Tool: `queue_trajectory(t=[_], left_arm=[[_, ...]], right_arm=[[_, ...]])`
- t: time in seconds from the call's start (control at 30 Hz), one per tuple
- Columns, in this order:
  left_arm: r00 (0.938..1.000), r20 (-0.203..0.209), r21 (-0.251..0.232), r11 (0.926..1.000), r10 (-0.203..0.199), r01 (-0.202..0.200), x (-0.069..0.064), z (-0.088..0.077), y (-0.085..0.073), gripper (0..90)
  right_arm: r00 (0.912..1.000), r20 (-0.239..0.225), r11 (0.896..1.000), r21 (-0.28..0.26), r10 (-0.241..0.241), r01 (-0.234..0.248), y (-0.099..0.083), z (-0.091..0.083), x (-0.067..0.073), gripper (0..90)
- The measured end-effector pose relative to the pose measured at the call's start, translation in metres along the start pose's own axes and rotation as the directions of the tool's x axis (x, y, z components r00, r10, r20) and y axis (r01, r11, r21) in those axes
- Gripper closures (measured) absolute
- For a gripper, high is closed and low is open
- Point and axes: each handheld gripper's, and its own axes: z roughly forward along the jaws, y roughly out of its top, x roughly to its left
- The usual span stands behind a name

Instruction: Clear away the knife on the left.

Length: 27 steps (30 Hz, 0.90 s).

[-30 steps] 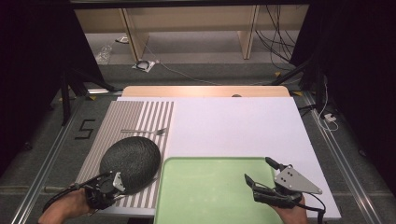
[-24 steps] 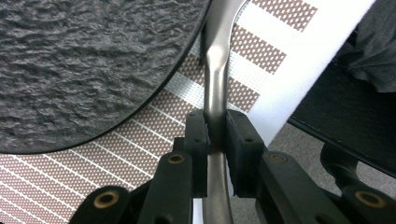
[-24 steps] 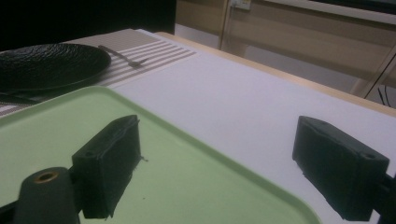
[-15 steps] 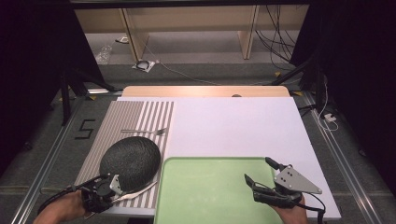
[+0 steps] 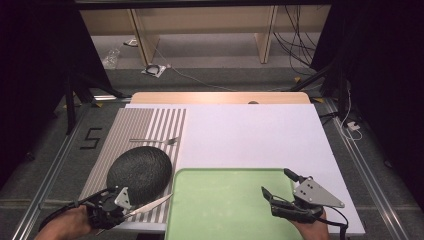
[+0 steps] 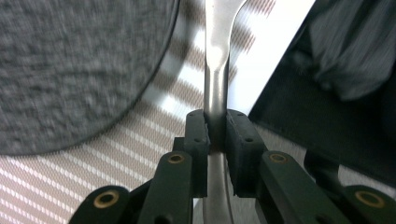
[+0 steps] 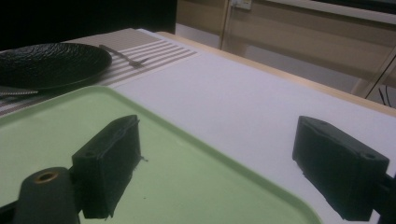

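At the near left corner, the left gripper [image 5: 131,207] lies low and points right, its jaws pinching the handle of a knife [image 5: 150,204] just near of the black plate [image 5: 140,167] on the striped mat [image 5: 150,125]. The blurry blade tip seems to reach the green tray [image 5: 225,200]. The right gripper [image 5: 278,192] hovers over the tray's near right part, pointing left, jaws spread wide with nothing between them.

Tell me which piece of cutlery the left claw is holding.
The knife, clamped by its handle in the left claw at the striped placemat's near edge. The fork lies untouched beyond the black plate.
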Motion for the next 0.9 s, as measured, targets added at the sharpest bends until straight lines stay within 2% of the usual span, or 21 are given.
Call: queue_trajectory(t=[0.17, 0.43, 0.53, 0.77, 0.9], left_arm=[[1.0000, -0.004, -0.072, 0.9974, -0.003, 0.002, -0.003, -0.001, 0.011, 79.6], [0.9991, -0.010, -0.126, 0.9912, -0.042, 0.041, -0.009, 0.003, 0.028, 79.6], [0.9972, -0.021, -0.152, 0.9861, -0.071, 0.068, -0.013, 0.004, 0.036, 79.6], [0.9908, 0.006, -0.204, 0.9699, -0.135, 0.134, -0.020, 0.003, 0.053, 79.5], [0.9899, 0.020, -0.211, 0.9671, -0.141, 0.142, -0.025, 0.005, 0.062, 79.5]], right_arm=[[1.0000, 0.002, 1.000, -0.003, 0.001, -0.001, 0.000, 0.000, 0.000, 15.9], [1.0000, 0.001, 1.000, -0.004, 0.004, -0.004, 0.000, 0.000, 0.000, 15.9], [1.0000, 0.000, 1.000, -0.006, 0.004, -0.004, 0.000, 0.000, 0.001, 15.9], [1.0000, 0.001, 1.000, -0.006, 0.007, -0.007, 0.000, 0.000, 0.001, 15.9], [1.0000, 0.000, 1.000, -0.007, 0.004, -0.004, 0.000, 0.000, 0.001, 15.8]])
